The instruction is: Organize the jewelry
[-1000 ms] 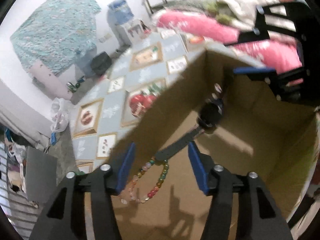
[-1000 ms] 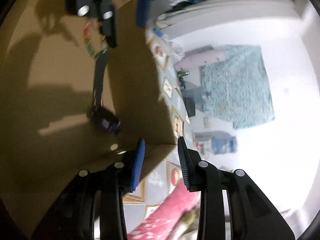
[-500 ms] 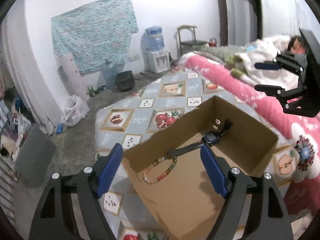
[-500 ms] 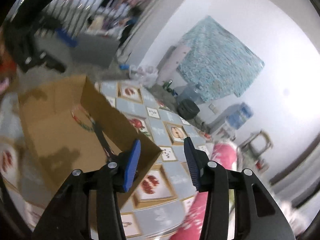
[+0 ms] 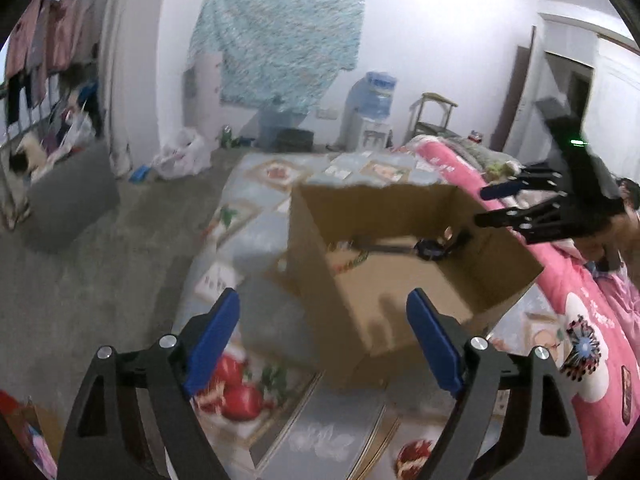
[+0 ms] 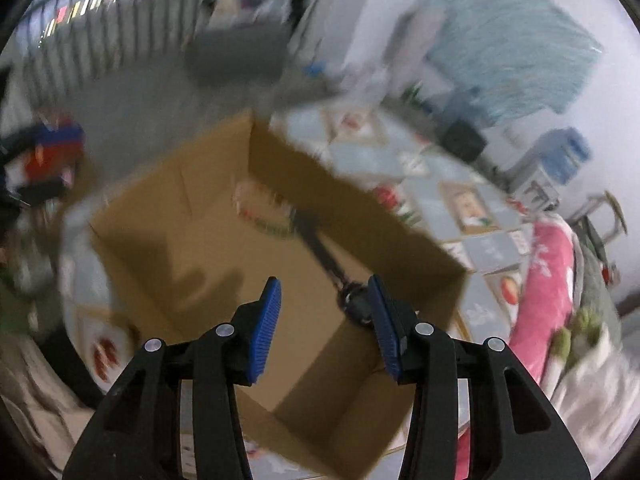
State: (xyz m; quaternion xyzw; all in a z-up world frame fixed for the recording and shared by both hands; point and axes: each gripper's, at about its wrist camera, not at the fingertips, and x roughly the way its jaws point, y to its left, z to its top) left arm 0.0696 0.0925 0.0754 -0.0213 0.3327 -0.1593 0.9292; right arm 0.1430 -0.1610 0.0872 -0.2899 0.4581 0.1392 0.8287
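Note:
An open cardboard box stands on a bed with a fruit-patterned cover; it also shows in the right wrist view. Inside lie a black watch and a colourful bead bracelet. My left gripper is open and empty, held above and in front of the box. My right gripper is open and empty above the box; it shows in the left wrist view at the box's far right.
The patterned bed cover spreads around the box. A pink blanket lies to the right. A grey floor, a water dispenser and a wooden chair are beyond the bed.
Both grippers have pulled up and back out of the box and opened wider. The watch and bracelet stay inside the box.

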